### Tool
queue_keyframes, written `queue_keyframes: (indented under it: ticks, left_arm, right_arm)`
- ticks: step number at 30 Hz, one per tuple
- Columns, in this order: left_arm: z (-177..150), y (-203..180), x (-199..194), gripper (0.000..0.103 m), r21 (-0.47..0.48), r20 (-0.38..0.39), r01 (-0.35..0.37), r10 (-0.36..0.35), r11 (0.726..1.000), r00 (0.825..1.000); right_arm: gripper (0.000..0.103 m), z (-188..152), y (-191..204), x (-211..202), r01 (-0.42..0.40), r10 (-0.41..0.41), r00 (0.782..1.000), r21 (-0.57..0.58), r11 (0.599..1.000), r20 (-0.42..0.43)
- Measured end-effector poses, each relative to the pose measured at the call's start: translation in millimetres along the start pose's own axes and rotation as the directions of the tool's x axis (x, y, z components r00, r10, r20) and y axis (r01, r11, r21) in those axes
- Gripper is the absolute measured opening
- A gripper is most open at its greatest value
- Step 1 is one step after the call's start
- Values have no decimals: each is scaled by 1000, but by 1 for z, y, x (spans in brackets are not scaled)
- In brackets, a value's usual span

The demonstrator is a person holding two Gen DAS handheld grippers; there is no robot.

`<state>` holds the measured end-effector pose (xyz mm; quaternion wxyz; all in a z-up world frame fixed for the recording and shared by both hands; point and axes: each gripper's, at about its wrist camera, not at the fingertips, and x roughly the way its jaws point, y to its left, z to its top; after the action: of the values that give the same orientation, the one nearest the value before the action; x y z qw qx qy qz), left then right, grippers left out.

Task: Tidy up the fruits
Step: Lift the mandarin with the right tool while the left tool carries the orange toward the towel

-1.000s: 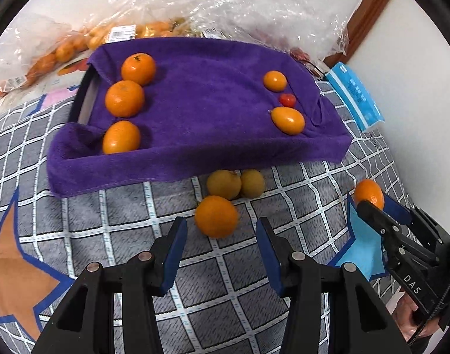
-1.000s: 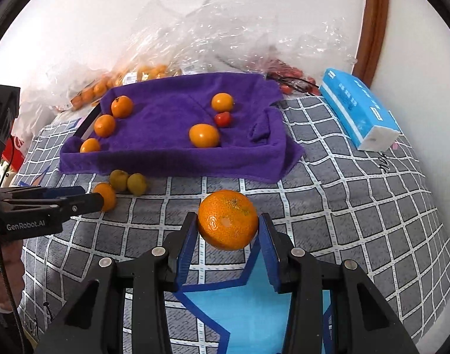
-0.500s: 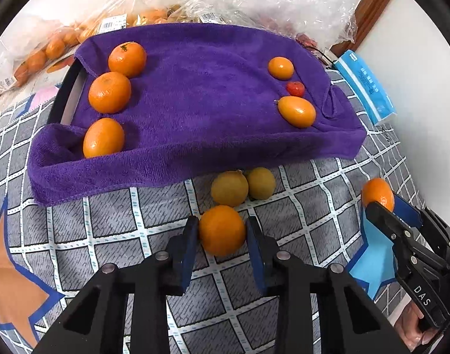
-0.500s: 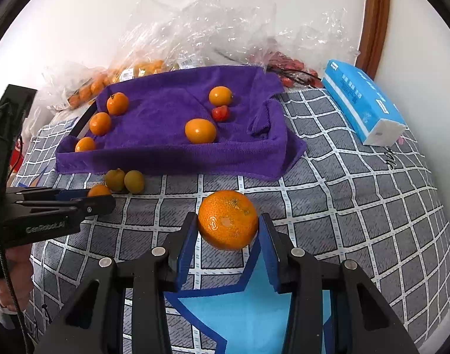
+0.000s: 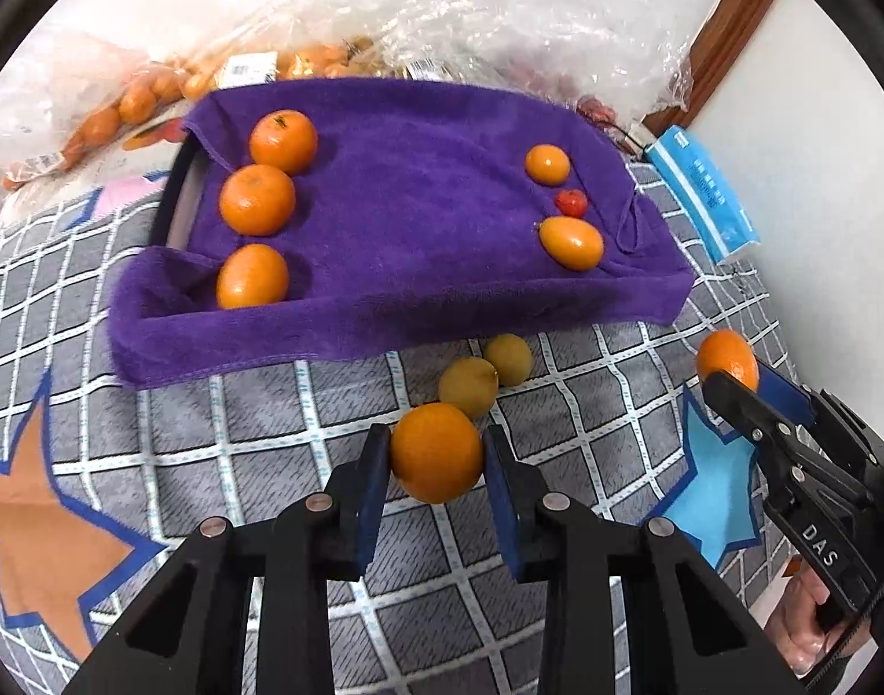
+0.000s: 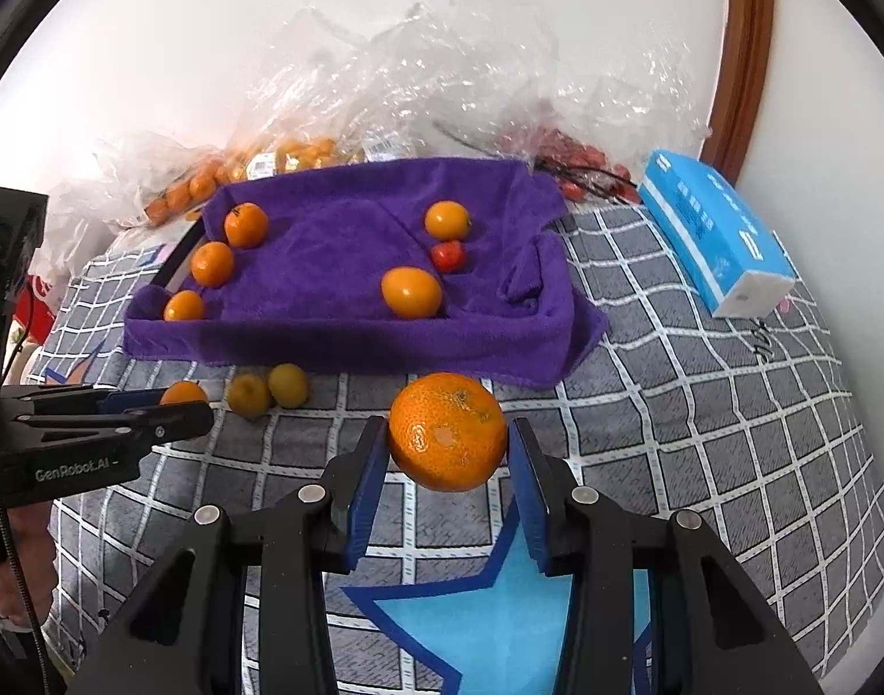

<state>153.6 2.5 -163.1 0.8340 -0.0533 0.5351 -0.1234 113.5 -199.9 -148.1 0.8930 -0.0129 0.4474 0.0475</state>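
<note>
Beside held orange (image 5: pixel 436 452): two yellowish fruits (image 5: pixel 468 386).

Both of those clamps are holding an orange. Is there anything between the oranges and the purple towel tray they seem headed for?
For the left hand-held gripper and its orange, two yellowish fruits lie just ahead, before the purple towel tray. The right hand-held gripper holds its orange with only bare checked cloth ahead.

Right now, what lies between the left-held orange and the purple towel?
Two yellowish-green fruits on the checked cloth, between the orange and towel, in the left wrist view.
</note>
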Motion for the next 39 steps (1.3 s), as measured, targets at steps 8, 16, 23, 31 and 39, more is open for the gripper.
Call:
queue_keyframes:
  ticks: [8, 16, 23, 31, 39]
  left_arm:
    - [-3, 7, -39, 30, -31, 74, 9, -7, 999, 997]
    - [-3, 14, -78, 30, -53, 152, 14, -5, 998, 988]
    - [2, 15, -108, 30, -44, 214, 11, -1, 999, 977]
    - [10, 9, -131, 30, -18, 262, 8, -3, 1000, 965]
    - [16, 5, -145, 30, -6, 301, 12, -10, 1000, 954]
  right_arm:
    - [41, 14, 15, -22, -8, 9, 999, -22, 1000, 42]
    - [41, 29, 25, -50, 6, -4, 995, -25, 1000, 96]
    - [41, 41, 26, -71, 5, -5, 990, -1, 1000, 140]
    - [41, 54, 23, -91, 13, -17, 982, 21, 1000, 190]
    - [41, 64, 24, -104, 24, -27, 974, 18, 1000, 227]
